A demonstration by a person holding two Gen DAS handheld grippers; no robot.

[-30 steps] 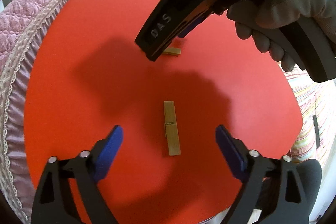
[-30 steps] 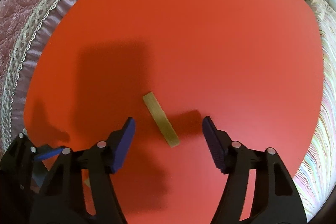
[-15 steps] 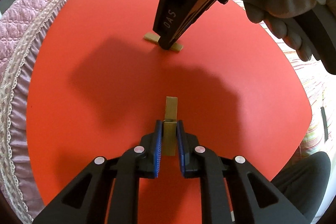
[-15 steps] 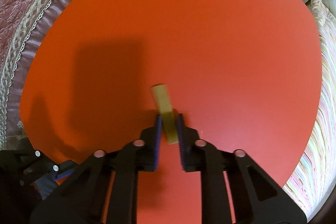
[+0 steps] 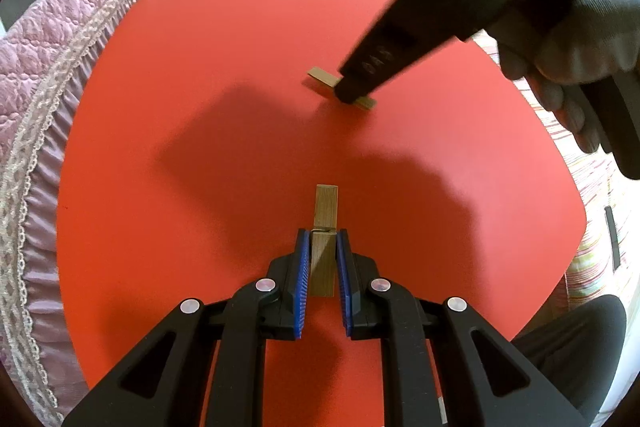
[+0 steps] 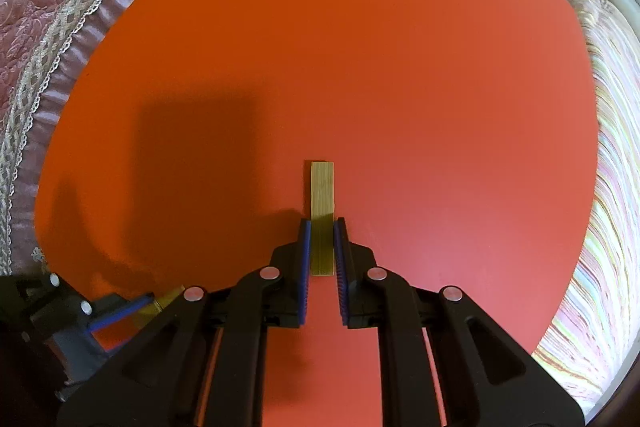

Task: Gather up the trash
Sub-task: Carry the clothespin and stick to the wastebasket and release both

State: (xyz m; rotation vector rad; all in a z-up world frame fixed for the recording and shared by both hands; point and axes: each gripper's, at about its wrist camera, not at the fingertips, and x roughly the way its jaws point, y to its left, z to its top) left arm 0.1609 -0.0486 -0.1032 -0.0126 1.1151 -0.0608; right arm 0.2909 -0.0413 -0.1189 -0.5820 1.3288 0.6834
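Two wooden pieces are held at once, one in each gripper, above a red counter. In the left wrist view, the left gripper is seen with its jaws clamped on a clothespin; in the right wrist view, the right gripper is seen with its jaws closed on a flat wooden strip.

The step in hand is judged to be the pick-up: both grips appear made, and each piece seems barely raised, though contact with the counter cannot be ruled out. A clean lift is called for next, followed by carriage to wherever trash is gathered; no bin is shown.

Each piece is held by its near end, with its long axis laid straight along the fingers and its free end pointed away from the camera. From the left wrist view, the strip is seen slanted across the far counter under the right gripper. Pink bedding is seen beside the counter.
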